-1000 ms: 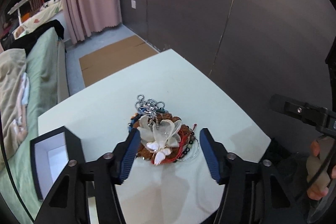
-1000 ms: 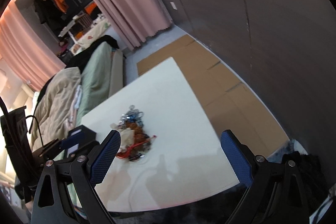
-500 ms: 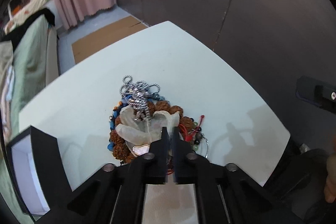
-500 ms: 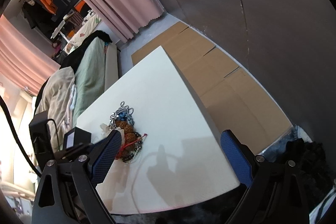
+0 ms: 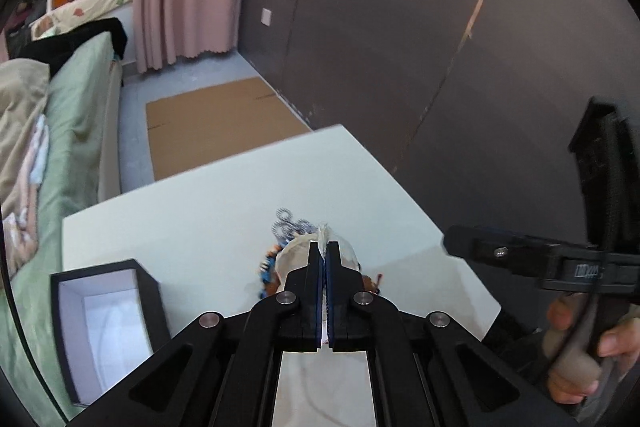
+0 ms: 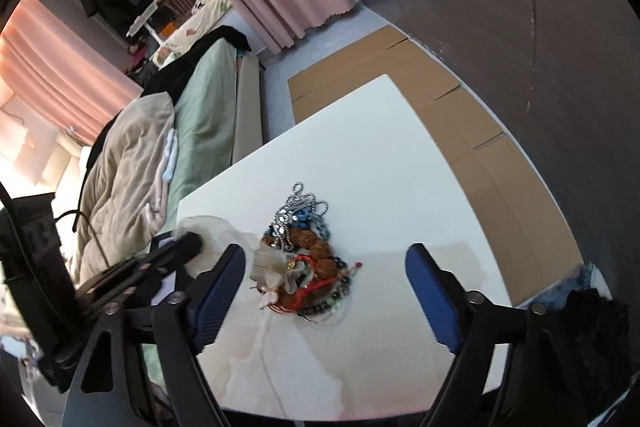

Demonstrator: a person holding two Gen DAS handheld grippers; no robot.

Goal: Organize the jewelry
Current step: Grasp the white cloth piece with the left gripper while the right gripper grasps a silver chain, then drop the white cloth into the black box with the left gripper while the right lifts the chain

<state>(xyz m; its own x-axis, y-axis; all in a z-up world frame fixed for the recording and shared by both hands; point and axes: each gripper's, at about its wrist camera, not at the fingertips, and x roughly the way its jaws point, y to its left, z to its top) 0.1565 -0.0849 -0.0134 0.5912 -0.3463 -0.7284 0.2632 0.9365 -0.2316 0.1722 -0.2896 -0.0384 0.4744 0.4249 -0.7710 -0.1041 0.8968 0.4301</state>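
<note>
A pile of jewelry [image 6: 306, 259] lies on the white table [image 6: 380, 155]: a silver ball chain, blue and brown beads, red cord and a white flower piece. My left gripper [image 5: 324, 247] is shut on a sheer white pouch [image 5: 298, 247] and holds it lifted above the pile; the pouch also shows in the right wrist view [image 6: 212, 231]. My right gripper [image 6: 326, 291] is open and empty, its fingers either side of the pile from above. An open black box with a white inside [image 5: 104, 319] stands at the table's left edge.
A bed with green sheet and beige duvet [image 5: 36, 131] runs along the left of the table. Flattened cardboard [image 6: 460, 131] lies on the floor beyond. A dark wall [image 5: 440, 27] stands behind and right. The person's hand holds the right gripper's handle [image 5: 576, 359].
My left gripper closed on the sheer pouch and lifted it off the pile toward the left. My right gripper moved closer over the jewelry pile, still open.
</note>
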